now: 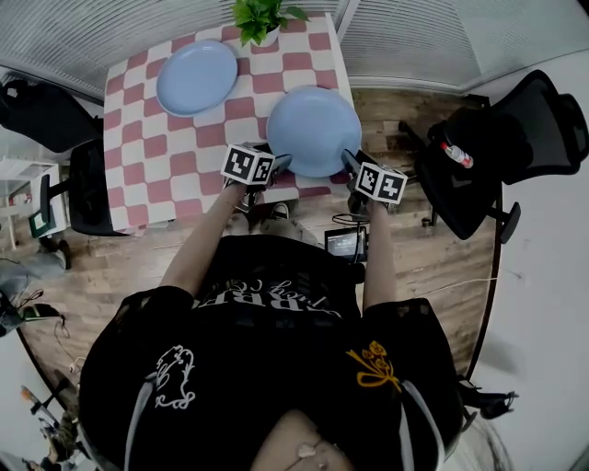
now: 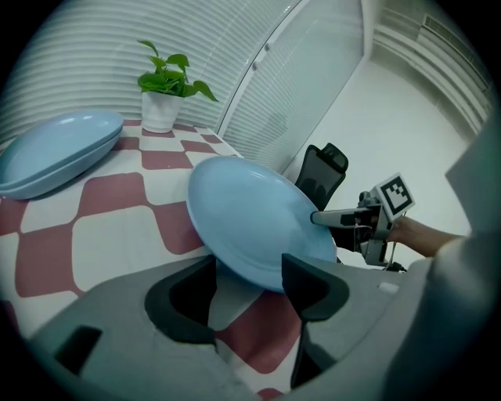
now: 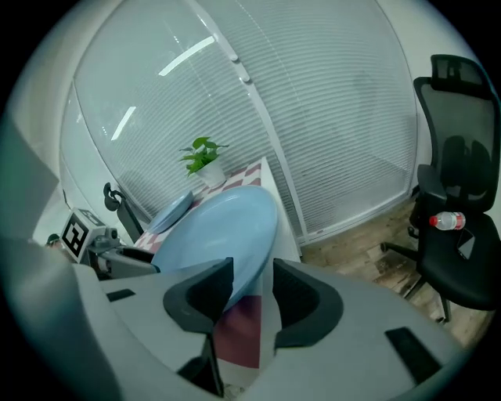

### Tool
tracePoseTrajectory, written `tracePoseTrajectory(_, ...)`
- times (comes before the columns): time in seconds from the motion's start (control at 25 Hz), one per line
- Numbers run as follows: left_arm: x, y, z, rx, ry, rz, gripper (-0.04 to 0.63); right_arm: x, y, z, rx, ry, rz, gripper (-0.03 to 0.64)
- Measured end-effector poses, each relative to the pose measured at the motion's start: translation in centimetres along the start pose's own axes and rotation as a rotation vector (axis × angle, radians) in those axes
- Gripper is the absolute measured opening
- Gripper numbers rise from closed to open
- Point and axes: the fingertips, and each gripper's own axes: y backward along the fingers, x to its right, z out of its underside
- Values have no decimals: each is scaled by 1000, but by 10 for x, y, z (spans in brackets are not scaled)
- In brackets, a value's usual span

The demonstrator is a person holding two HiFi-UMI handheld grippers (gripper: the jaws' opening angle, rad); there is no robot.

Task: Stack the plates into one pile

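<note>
Seen from the head view, the left gripper (image 1: 279, 164) and the right gripper (image 1: 350, 158) sit at 8 o'clock and 4 o'clock on the rim of the near plate (image 1: 313, 129). Both have their jaws spread wide and grip nothing, and each gripper view shows the blue rim lying loose between the parted jaws. The near plate lies flat at the near right corner of the checked table (image 1: 147, 175). Beyond it, the far plate (image 1: 196, 76) rests well apart at 10 o'clock, a potted plant (image 1: 262, 18) stands at 12 o'clock by the far edge, and at 3 o'clock, off the table, an office chair (image 1: 497, 156) carries a bottle (image 1: 456, 154).
</note>
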Motion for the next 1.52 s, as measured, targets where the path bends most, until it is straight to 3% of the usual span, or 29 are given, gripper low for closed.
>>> tracePoseTrajectory(0.08,0,1,-1,5,-8,-2,261,-3,-1,1,-4,17,4,135)
tracePoseTrajectory(0.4,5,28,-9,76,-10,1,261,-22,13,-11,27,-13,-1,124)
tracePoseTrajectory(0.76,-24,98,-14,186,-11,-20,261,-93,7,-28,55,-9,-47,114)
tracePoseTrajectory(1.12,-114,183,-26,282,15,-89,261,-202,-52,-52,13,61,-90,114)
tracePoseTrajectory(1.52,-199,226,-16,300,110,-117,259,-272,-116,-44,-71,-18,-83,108)
